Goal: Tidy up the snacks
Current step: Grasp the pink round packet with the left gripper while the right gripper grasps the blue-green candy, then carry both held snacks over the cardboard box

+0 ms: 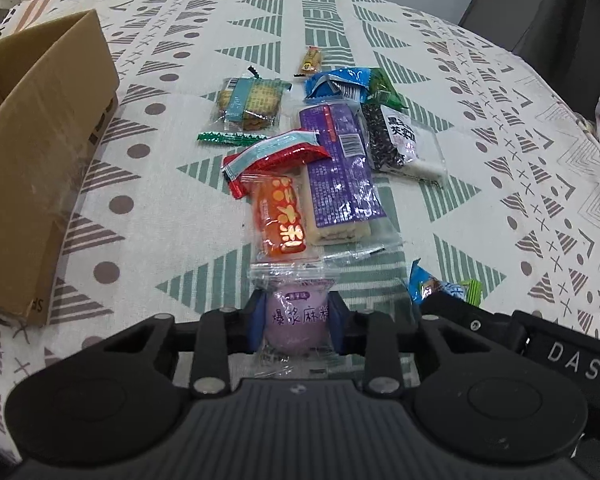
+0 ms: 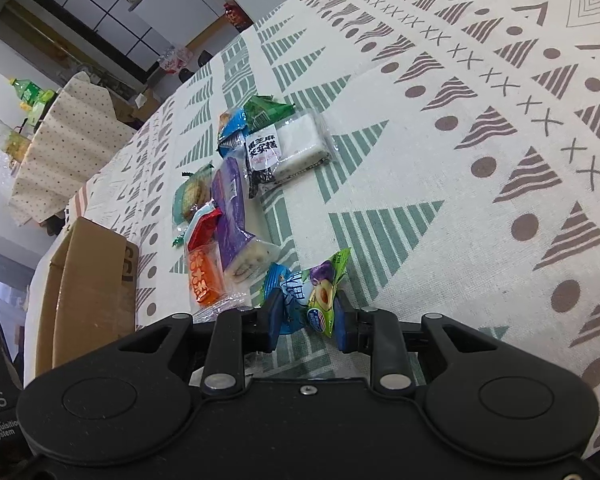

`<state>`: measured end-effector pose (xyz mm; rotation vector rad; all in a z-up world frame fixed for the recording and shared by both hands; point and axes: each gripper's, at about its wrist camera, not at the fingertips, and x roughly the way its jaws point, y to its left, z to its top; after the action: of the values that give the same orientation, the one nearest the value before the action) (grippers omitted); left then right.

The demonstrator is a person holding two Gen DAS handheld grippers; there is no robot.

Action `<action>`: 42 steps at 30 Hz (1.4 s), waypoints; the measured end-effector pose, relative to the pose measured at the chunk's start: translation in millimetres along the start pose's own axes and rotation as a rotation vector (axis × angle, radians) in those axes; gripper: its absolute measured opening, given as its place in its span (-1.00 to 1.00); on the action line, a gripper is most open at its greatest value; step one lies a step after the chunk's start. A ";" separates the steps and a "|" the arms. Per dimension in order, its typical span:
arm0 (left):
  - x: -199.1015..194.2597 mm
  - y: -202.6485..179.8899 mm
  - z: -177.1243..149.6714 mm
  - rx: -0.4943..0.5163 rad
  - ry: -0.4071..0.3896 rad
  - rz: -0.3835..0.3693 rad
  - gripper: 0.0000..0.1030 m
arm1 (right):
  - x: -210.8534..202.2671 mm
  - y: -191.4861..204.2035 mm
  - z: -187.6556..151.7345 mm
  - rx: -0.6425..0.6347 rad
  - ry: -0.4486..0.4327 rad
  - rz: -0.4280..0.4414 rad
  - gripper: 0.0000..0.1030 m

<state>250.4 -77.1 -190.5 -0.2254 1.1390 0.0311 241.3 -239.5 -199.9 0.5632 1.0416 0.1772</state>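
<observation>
At the left edge of the left wrist frame, the cardboard box point(image 1: 40, 152) is standing open, stiff and matte, on the patterned cloth of the desk point(image 1: 500, 128). At centre, the remaining snacks are lying in a loose pile: a clear-wrapped cracker pack point(image 1: 250, 100), a crinkly red wrapper point(image 1: 276, 156) overlapping a glossy orange packet point(image 1: 280, 216), a long purple-labelled bar point(image 1: 338, 172), and a black-and-white rice cake point(image 1: 406, 144) to the right.

At lower centre, the left gripper point(image 1: 296, 320) is closing its fingers on a soft, round purple mochi pouch point(image 1: 296, 314). The film is slick and the filling looks squashy, so the pouch is likely at risk of sliding out or getting crushed if the squeeze tightens on the way to the box.

In the right wrist frame, the box point(image 2: 88, 288) is sitting at lower left and the pile is running up the middle. At lower centre, the right gripper point(image 2: 306, 308) is pinching a small green-and-blue plum candy packet point(image 2: 320, 300) by its thin, crumpled wrapper. That grip seems shallow, so a quick swing could be shaking it loose, and its tail may be snagging the neighbouring clear wrappers.
</observation>
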 end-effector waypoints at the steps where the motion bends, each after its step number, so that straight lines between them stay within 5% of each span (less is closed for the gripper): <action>1: -1.6 0.2 -0.6 -0.005 0.006 -0.001 -0.43 | -1.6 0.4 -0.3 -0.003 -0.003 0.005 -0.50; 30: -126.8 46.1 -8.7 -0.068 -0.173 0.007 -0.44 | -73.4 40.3 -9.7 -0.061 -0.136 0.110 -0.50; 42: -163.7 81.9 -2.6 -0.107 -0.240 -0.014 -0.44 | -89.2 85.3 -9.2 -0.124 -0.164 0.141 -0.50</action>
<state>167.8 17.1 -57.0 -0.3161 0.8970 0.1046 198.8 -199.6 -90.7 0.5297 0.8262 0.3129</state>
